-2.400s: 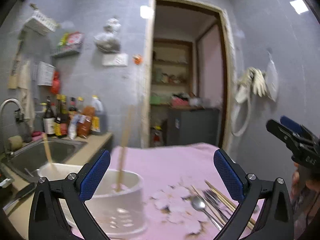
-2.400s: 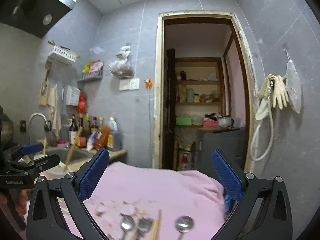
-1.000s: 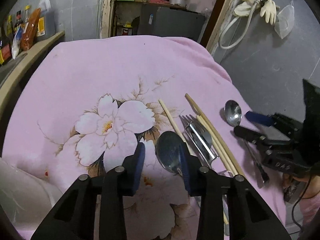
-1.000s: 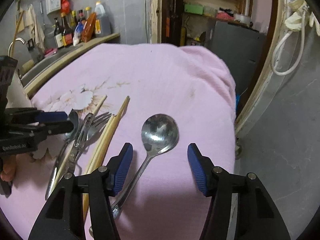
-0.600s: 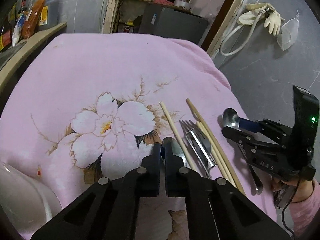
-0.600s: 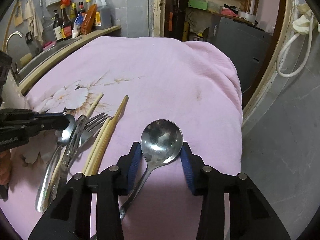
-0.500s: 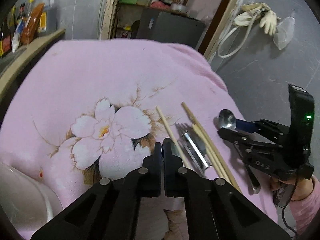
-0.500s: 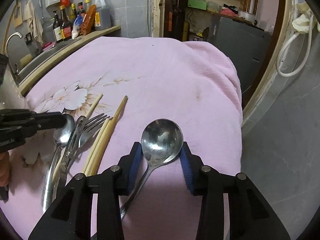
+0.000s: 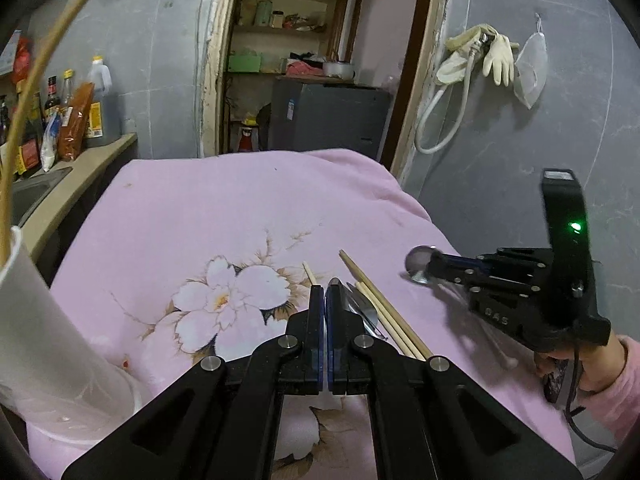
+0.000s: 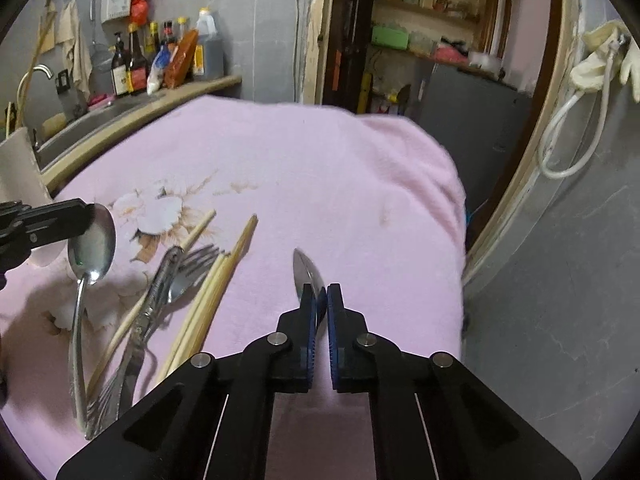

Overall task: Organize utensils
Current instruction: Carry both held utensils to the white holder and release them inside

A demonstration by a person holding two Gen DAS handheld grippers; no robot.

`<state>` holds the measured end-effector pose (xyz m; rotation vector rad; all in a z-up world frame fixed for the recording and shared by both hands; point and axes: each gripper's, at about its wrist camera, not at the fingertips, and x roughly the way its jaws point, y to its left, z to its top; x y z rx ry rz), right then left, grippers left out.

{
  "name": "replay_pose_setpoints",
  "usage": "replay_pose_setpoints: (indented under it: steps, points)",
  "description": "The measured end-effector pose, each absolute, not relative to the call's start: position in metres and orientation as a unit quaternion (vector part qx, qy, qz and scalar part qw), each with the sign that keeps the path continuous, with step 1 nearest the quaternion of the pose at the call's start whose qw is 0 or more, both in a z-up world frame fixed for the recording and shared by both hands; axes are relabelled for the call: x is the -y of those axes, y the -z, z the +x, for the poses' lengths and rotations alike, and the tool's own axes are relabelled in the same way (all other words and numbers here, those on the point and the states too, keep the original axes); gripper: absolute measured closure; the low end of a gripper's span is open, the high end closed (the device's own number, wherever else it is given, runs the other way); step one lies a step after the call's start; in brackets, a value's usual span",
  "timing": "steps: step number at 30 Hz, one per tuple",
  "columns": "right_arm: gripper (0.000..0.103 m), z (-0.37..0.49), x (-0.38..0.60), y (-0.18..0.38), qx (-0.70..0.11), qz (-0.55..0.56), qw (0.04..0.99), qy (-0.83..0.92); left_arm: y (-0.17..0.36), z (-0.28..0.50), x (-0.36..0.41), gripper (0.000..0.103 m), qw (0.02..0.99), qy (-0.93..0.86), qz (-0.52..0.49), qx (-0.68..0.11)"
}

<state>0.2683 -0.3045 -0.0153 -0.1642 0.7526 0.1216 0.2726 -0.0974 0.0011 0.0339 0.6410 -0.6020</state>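
Note:
On the pink flowered cloth lie a pair of chopsticks, a fork and a single chopstick. My left gripper is shut on the bowl of a steel spoon. That bowl is raised and its handle hangs down toward the cloth. My right gripper is shut on the bowl of a second spoon, which is turned on edge. In the left wrist view the right gripper holds that second spoon just above the cloth, to the right of the chopsticks.
A white utensil holder with a chopstick in it stands at the cloth's left edge. Beyond it are a sink and a counter with bottles. The cloth drops off at the right beside a grey wall. A doorway lies behind.
Both grippers have shut, each on a spoon's bowl. The left one has risen with its spoon. The right spoon's bowl has turned from flat to on edge.

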Motion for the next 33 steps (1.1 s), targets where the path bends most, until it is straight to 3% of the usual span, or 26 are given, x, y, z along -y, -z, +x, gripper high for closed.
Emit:
replay_pose_setpoints:
  steps: [14,20,33]
  points:
    - [0.102,0.223,0.300,-0.016,-0.245,-0.053,0.967,-0.047,-0.025,0.262,0.072,0.103,0.926,0.273,-0.014,-0.259]
    - [0.102,0.197,0.276,-0.033,-0.134,-0.065,0.988,-0.025,-0.054,0.246,0.056,0.103,0.950,0.247,-0.020,-0.188]
    - [0.102,0.178,0.217,-0.089,0.018,-0.022,0.999,-0.029,-0.103,0.211,0.007,0.103,0.983,0.167,0.010,-0.070]
